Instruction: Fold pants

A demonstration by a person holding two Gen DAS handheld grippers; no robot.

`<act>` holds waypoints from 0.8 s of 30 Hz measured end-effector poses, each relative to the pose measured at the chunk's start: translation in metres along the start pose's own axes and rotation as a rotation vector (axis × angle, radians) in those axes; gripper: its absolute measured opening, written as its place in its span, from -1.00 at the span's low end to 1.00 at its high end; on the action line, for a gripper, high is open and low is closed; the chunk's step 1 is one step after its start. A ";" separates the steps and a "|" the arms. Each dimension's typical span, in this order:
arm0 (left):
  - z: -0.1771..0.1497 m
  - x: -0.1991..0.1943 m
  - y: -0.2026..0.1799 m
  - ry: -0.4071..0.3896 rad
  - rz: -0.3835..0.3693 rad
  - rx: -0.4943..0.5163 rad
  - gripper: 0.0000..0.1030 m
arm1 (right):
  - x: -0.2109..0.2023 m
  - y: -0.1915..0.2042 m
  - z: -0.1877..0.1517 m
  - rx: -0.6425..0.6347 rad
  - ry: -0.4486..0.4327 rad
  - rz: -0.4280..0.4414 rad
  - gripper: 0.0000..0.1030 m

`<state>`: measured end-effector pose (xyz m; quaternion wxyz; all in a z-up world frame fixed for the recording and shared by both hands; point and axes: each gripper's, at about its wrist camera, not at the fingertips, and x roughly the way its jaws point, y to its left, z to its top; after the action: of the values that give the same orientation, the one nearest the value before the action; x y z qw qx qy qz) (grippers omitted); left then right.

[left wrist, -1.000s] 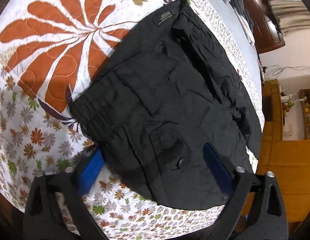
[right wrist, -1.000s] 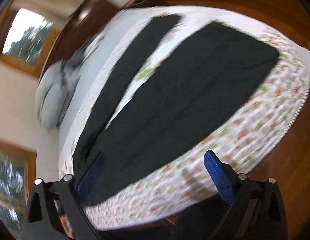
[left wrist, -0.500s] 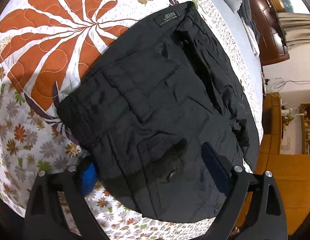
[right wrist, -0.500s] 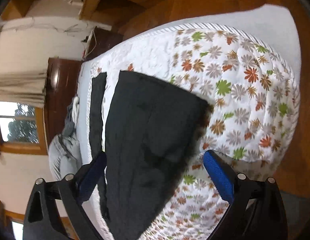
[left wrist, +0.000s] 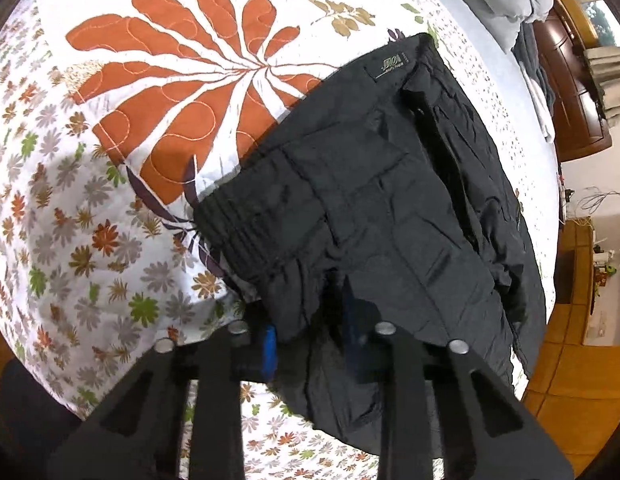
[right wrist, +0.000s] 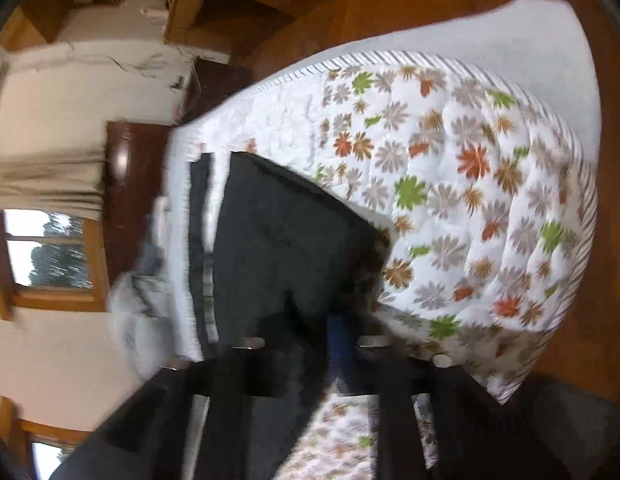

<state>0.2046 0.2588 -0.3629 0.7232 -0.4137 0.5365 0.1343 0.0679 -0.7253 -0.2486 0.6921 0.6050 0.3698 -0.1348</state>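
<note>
**Two grippers take hold of pants at opposite ends**

Black pants point(left wrist: 390, 208) lie flat on a floral quilt point(left wrist: 109, 240), waist at one end, legs running away toward the far side of the bed. The left gripper point(left wrist: 310, 340) sits at the near corner of the waistband, jaws closing, with a bunched pinch of cloth pressed between its blue pads. The right gripper point(right wrist: 310, 344) is at the hem of the nearer leg point(right wrist: 285, 240), jaws likewise closing on the dark edge, though that view is blurred and the pinch is harder to read. The second leg point(right wrist: 199, 208) lies alongside, just beyond, with a strip of quilt showing between them. The garment's long axis runs from one gripper to the other, so each hand holds its own end; the likely next move is a lift that brings hem to waist, or the near side over the far.
</note>
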 end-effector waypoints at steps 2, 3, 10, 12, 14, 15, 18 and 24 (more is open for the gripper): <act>0.000 -0.005 0.003 -0.012 0.002 -0.003 -0.65 | -0.004 0.006 -0.004 -0.034 -0.004 -0.009 -0.78; -0.001 -0.006 0.002 -0.017 0.001 -0.009 -0.65 | -0.006 0.007 -0.007 -0.038 -0.001 -0.006 -0.78; 0.001 -0.033 0.030 -0.055 0.002 -0.051 -0.69 | 0.000 0.021 -0.028 -0.054 0.051 0.002 -0.80; 0.001 -0.042 0.047 -0.060 0.010 -0.073 -0.69 | 0.001 0.021 -0.041 -0.057 0.069 -0.001 -0.80; 0.001 -0.051 0.060 -0.070 0.020 -0.087 -0.69 | 0.003 0.023 -0.052 -0.068 0.090 -0.006 -0.80; 0.001 -0.055 0.067 -0.075 0.021 -0.096 -0.69 | 0.003 0.024 -0.058 -0.077 0.099 -0.008 -0.80; 0.003 -0.063 0.084 -0.076 0.028 -0.110 -0.69 | 0.005 0.025 -0.071 -0.103 0.128 -0.038 -0.80; 0.004 -0.060 0.083 -0.045 0.011 -0.091 -0.21 | 0.022 0.035 -0.075 -0.134 0.172 -0.150 -0.31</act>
<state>0.1314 0.3284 -0.3464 0.7147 -0.4401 0.5158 0.1716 0.0789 -0.6413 -0.2376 0.6847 0.5374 0.4801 -0.1089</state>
